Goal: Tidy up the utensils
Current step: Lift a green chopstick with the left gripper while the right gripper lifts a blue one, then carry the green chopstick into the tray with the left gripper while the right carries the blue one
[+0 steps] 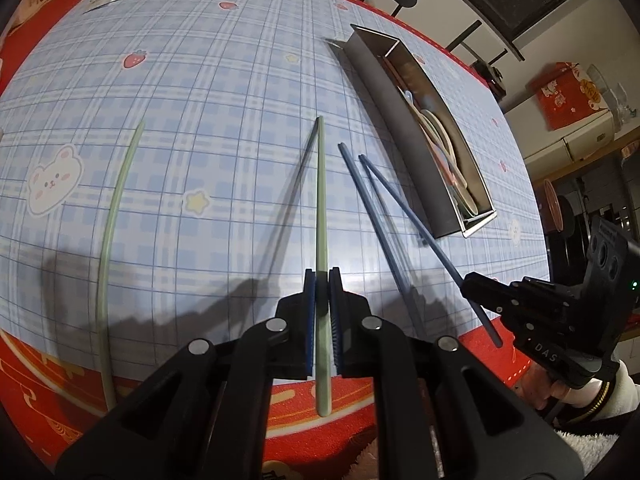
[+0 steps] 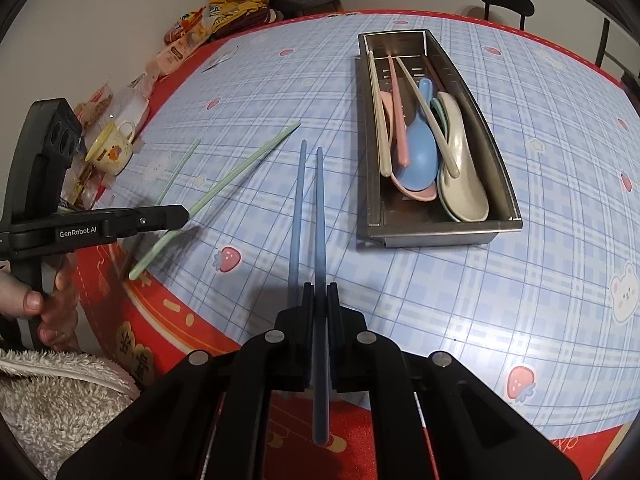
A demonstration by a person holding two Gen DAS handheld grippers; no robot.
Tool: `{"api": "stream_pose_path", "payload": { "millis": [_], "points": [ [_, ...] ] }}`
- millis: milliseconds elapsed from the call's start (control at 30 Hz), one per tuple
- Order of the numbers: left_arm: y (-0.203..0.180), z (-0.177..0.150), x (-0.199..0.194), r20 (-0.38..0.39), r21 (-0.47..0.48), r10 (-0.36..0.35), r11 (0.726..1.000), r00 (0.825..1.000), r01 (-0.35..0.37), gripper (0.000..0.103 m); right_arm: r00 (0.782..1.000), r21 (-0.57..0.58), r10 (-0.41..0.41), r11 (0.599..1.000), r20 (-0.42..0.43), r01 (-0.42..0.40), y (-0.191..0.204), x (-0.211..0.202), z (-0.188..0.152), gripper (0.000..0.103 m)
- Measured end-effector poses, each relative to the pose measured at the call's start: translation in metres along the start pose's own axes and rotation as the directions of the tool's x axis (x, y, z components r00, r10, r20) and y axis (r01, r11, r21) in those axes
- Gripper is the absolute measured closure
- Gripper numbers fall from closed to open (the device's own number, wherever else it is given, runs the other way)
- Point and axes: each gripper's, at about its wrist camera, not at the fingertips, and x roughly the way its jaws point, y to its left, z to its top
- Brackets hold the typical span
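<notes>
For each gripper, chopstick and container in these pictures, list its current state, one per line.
Left gripper: shut on green chopstick.
Right gripper: shut on blue chopstick.
Second green chopstick: lying on table.
Second blue chopstick: beside the held one, ungripped.
Metal tray: holds spoons, chopsticks.

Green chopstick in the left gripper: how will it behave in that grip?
The green chopstick looks stiff: it stays straight while the left gripper holds it near one end. Probably light. Smooth and thin, pinched far from its middle, so it may pivot or slip between the fingers.
</notes>
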Motion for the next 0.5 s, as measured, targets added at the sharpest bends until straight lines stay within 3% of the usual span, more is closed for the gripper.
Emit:
{"api": "stream_pose_path", "payload": {
  "millis": [500],
  "points": [
    [0.0,0.007,-0.024,0.091,-0.051,-0.056,0.997,0.994,0.061,0.092,0.989,0.048,0.034,0.998,0.146,-0.041,-0.011,-0.038,0.01,0.096]
  ]
}}
